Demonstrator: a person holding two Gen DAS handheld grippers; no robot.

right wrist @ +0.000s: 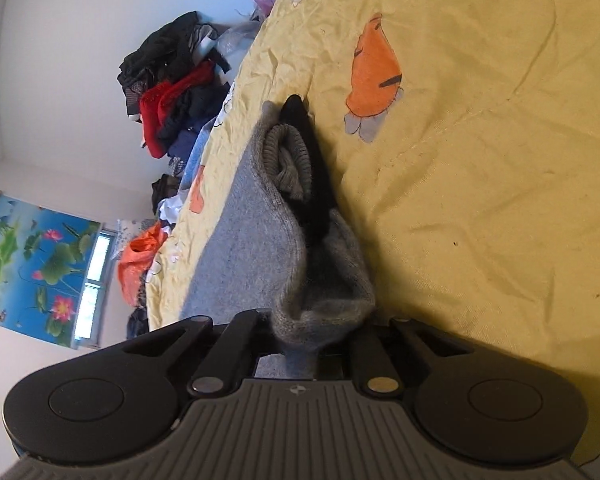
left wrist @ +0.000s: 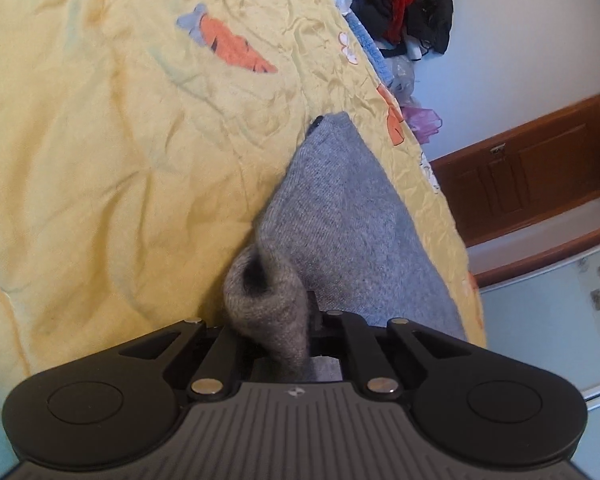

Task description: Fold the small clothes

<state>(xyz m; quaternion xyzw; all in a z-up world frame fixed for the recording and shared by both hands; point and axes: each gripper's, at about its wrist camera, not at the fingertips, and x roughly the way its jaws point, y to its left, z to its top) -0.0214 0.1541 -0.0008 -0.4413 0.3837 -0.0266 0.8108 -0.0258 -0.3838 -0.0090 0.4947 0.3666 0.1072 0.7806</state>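
Note:
A small grey knitted garment lies stretched on the yellow bedsheet. My left gripper is shut on one bunched end of it; the fabric wraps over the fingers and hides the tips. In the right wrist view the same grey garment runs away from my right gripper, which is shut on its other end. The far end there shows a ribbed cuff and a black finger of the left gripper.
The sheet has orange carrot prints. A pile of black, red and blue clothes lies along the bed's far edge by the white wall. A brown wooden door and a lotus poster stand beyond.

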